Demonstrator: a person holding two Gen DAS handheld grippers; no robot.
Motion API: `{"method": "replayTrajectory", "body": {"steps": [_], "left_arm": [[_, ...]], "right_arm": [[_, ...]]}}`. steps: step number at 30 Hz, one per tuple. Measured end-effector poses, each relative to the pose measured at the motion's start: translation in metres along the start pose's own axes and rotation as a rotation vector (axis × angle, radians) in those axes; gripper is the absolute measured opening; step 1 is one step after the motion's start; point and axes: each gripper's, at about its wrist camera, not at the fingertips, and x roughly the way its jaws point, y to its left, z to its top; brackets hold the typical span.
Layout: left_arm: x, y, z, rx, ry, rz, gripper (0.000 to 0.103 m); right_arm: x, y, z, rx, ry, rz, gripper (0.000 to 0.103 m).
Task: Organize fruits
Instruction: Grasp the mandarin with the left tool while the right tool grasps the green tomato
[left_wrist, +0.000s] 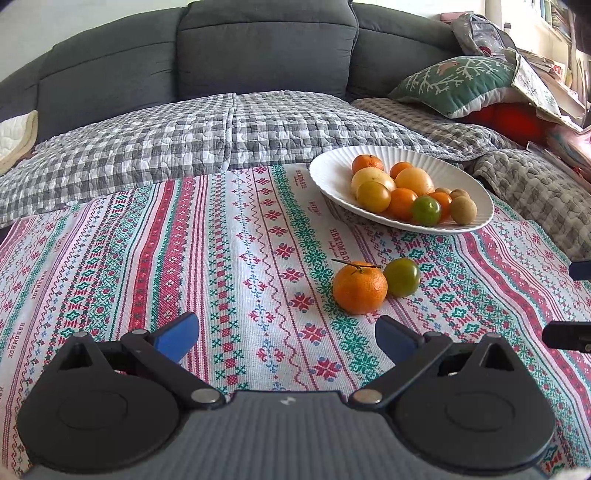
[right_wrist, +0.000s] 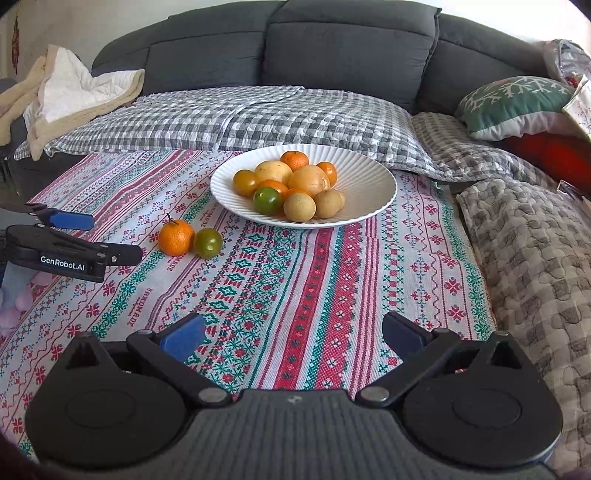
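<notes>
An orange mandarin (left_wrist: 360, 288) (right_wrist: 176, 237) with a twig stem lies on the patterned tablecloth (left_wrist: 236, 240), touching a green-yellow fruit (left_wrist: 402, 277) (right_wrist: 208, 242) on its right. Behind them a white ribbed plate (left_wrist: 325, 173) (right_wrist: 384, 184) holds several mandarins, yellow fruits, a green one and brown round ones. My left gripper (left_wrist: 286, 332) (right_wrist: 107, 238) is open, low over the cloth, just short and left of the mandarin. My right gripper (right_wrist: 293, 328) (left_wrist: 559, 301) is open and empty over the cloth, nearer than the plate.
A grey sofa (right_wrist: 332, 44) with a checked quilt (right_wrist: 258, 114) runs behind the table. A green snowflake cushion (right_wrist: 513, 99) and a grey quilted blanket (right_wrist: 528, 240) lie at the right. A beige and white blanket (right_wrist: 74, 88) sits at the left.
</notes>
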Motion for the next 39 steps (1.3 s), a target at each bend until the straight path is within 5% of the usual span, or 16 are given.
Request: {"method": "replayTrajectory", "body": {"steps": [6,18,39], "left_arm": [[0.015,-0.016,0.005,0.037,-0.017,-0.038,0.089],[0.031,-0.026,0.011,0.013,0.007,-0.093,0.031],[-0.001,0.006,0.009,0.042,0.073,-0.058,0.029]], "right_arm": [[0.008,0.008,-0.001,-0.022,0.020,0.009,0.103],[0.017,0.015,0.005,-0.013,0.028,0.018,0.103],[0.063,0.035,0.028,0.092,0.052,0.084,0.095]]}}
